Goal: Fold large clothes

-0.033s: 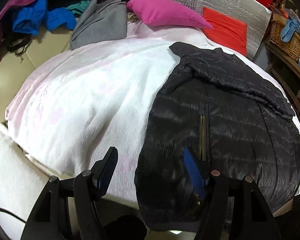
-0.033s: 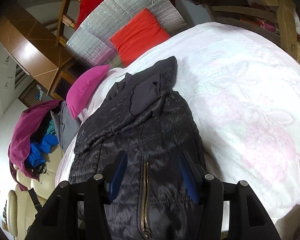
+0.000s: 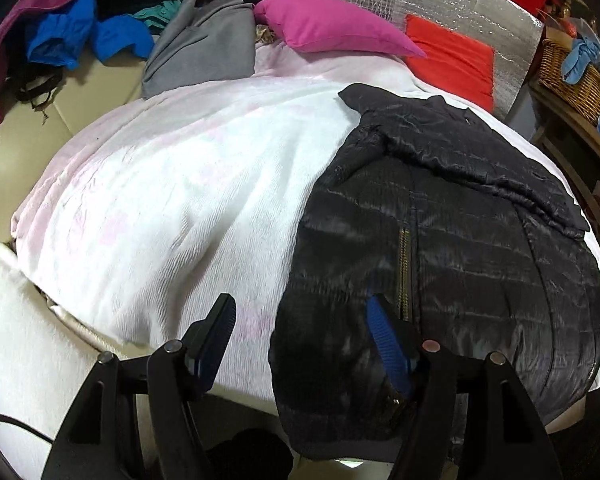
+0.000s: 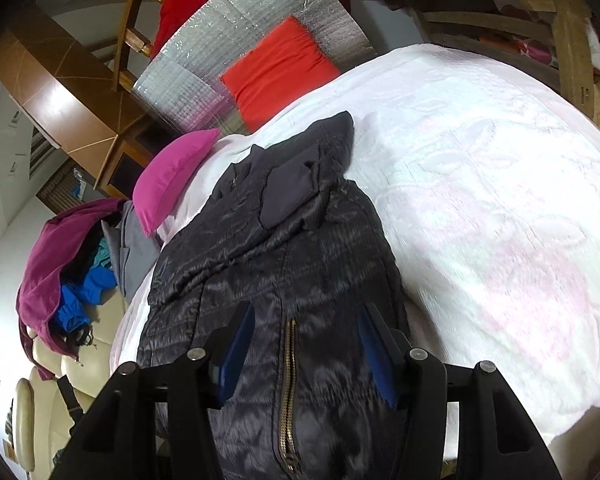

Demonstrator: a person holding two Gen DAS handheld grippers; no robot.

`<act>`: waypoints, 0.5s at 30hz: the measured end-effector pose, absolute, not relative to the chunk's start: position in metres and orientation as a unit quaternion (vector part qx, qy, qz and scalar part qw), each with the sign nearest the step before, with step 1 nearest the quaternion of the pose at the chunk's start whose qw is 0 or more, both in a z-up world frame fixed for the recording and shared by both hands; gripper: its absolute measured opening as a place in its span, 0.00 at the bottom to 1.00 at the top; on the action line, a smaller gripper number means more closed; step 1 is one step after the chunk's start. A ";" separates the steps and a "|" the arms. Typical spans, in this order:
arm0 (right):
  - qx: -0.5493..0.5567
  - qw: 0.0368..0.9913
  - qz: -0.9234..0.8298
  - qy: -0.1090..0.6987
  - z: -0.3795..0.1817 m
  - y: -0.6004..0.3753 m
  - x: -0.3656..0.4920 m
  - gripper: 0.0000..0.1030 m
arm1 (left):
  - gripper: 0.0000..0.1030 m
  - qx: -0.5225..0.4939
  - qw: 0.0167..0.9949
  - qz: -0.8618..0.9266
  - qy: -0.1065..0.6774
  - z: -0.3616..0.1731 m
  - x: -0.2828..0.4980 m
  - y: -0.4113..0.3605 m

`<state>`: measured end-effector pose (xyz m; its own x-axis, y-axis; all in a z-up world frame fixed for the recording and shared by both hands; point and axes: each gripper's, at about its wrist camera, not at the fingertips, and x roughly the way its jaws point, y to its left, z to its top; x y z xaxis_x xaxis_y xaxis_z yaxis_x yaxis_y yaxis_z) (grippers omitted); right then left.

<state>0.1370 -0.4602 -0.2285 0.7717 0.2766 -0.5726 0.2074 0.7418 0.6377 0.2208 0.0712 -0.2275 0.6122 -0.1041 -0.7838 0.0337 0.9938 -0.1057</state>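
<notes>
You are hovering both empty, open claws, left gripper [image 3: 300, 332] and right gripper [image 4: 306, 340], over the black quilted jacket's [image 3: 440, 248] hem at six o'clock on the white bedspread [image 3: 172, 200], likely preparing to pinch it.

You have no legible text, label, brand, number or sign in either wrist view; nothing printed shows clearly enough for you to read.

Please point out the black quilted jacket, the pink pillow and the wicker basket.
black quilted jacket [image 4: 260, 264]: right wrist view, its chest panel.
pink pillow [image 3: 332, 26]: left wrist view, its middle.
wicker basket [image 3: 560, 68]: left wrist view, its woven side.
</notes>
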 end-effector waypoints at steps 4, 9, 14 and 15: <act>0.355 0.871 0.022 0.338 -0.232 -0.459 0.123 0.57 | 0.67 -0.008 0.910 -0.024 0.415 -0.220 0.208 0.062; 0.346 0.872 0.027 0.346 -0.235 -0.454 0.109 0.59 | 0.67 0.003 0.915 -0.014 0.403 -0.216 0.193 0.059; 0.317 0.874 0.040 0.367 -0.238 -0.435 0.097 0.59 | 0.67 0.021 0.916 -0.016 0.400 -0.214 0.187 0.056; 0.311 0.874 0.042 0.372 -0.240 -0.430 0.095 0.59 | 0.67 0.022 0.917 -0.016 0.399 -0.214 0.186 0.056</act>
<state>0.0954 -0.4304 -0.2396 0.7196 0.3043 -0.6242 0.1583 0.8033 0.5741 0.1860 0.0556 -0.2136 0.6810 -0.0107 -0.7322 0.0464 0.9985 0.0286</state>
